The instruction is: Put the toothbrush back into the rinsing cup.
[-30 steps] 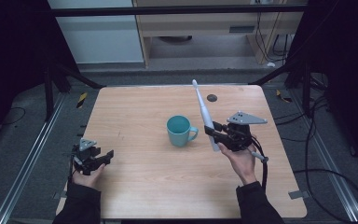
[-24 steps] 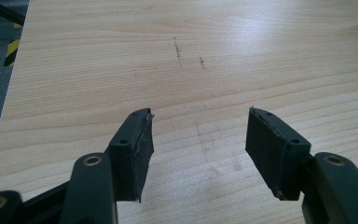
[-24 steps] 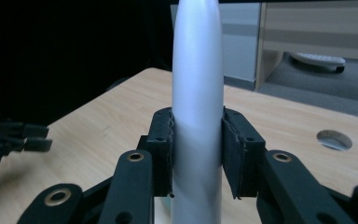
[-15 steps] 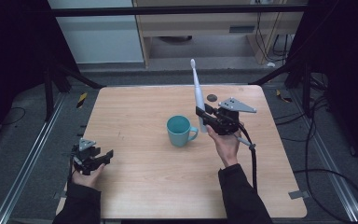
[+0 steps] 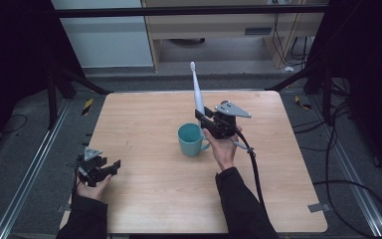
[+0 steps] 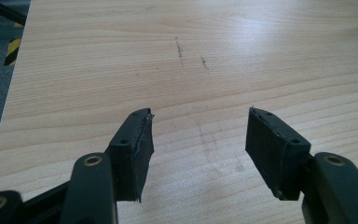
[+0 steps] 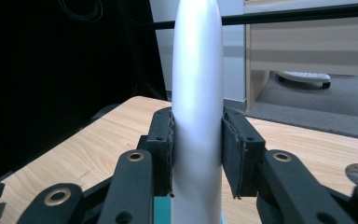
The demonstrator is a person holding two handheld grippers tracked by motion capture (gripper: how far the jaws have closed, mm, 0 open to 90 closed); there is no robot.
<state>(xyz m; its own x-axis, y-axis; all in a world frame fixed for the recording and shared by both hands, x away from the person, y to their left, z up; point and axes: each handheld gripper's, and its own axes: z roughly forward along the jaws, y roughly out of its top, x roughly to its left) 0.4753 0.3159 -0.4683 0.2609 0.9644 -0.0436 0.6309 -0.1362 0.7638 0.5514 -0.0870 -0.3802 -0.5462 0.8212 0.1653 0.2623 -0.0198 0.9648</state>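
My right tongs [image 5: 202,117] pinched the smooth, tapered white toothbrush [image 5: 196,90] upright just right of the teal mug [image 5: 191,140], while my left tongs [image 5: 110,167] sat spread above the pale wood-grain tabletop [image 5: 144,124].

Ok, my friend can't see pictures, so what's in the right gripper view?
The right gripper has its two black jaws shut on a white electric toothbrush, which stands upright between them. Behind it are the wooden table, a dark curtain at left and a grey floor.
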